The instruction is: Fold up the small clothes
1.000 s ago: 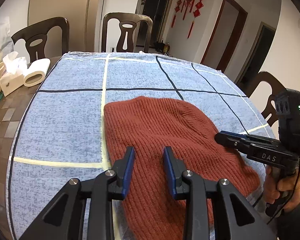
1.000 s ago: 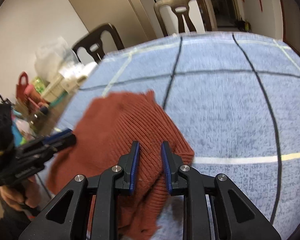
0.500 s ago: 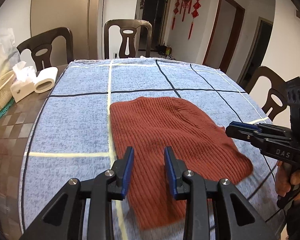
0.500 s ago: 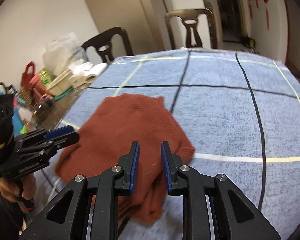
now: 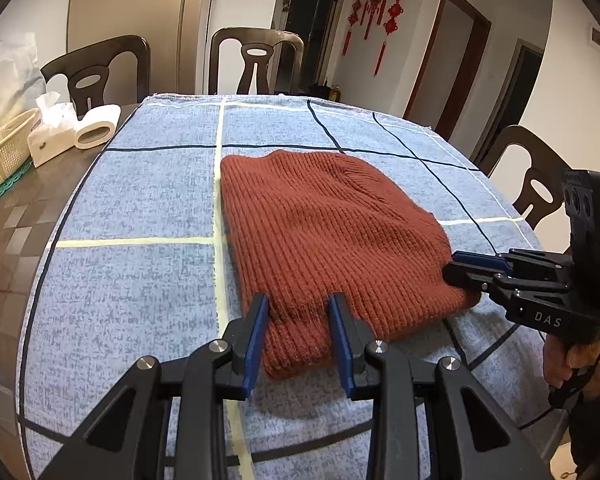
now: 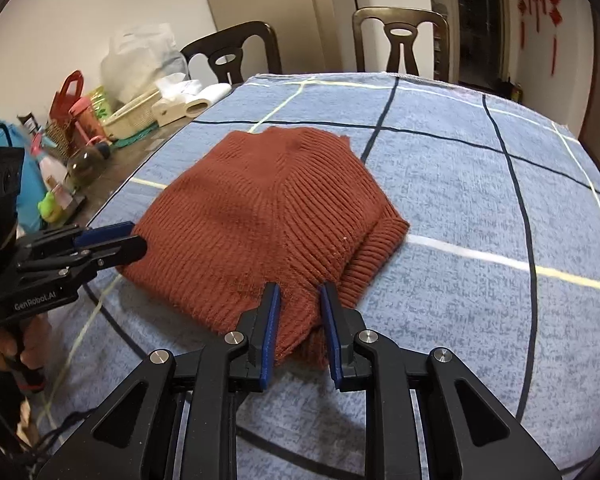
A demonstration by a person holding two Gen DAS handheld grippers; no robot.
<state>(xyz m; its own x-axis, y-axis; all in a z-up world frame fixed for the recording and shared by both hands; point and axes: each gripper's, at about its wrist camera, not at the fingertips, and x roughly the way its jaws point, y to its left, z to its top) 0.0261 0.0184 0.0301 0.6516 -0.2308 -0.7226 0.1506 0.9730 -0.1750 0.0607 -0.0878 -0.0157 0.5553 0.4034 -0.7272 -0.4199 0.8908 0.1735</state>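
— Dark dining chairs (image 5: 256,60) are seen behind a worktop (image 5: 16,216) spread with a blue checked cloth (image 5: 140,200). What is laid at the left?
— A woven basket (image 5: 4,152), a tissue box (image 5: 48,136) and a paper roll (image 5: 98,130) are set together on the bare edge, well apart from the work.
— And the left gripper (image 5: 298,300)?
— It is pointed down at a slant, carried by the left hand (image 6: 4,344) wrapped round its handle. Its jaws are held partly apart, astride the near hem of the rust-red knit sweater (image 5: 332,232). No pinch is seen.
— Where is the sweater placed?
— It is laid folded and flat in the middle of the cloth, between the two grippers.
— And at the right?
— The right gripper (image 6: 298,290) is tilted down likewise, the right hand (image 5: 568,360) closed below it. Its jaws are set narrower yet parted, with the folded corner showing in the gap. Nothing is seen clamped. Its tips are brought against the sweater's right edge.
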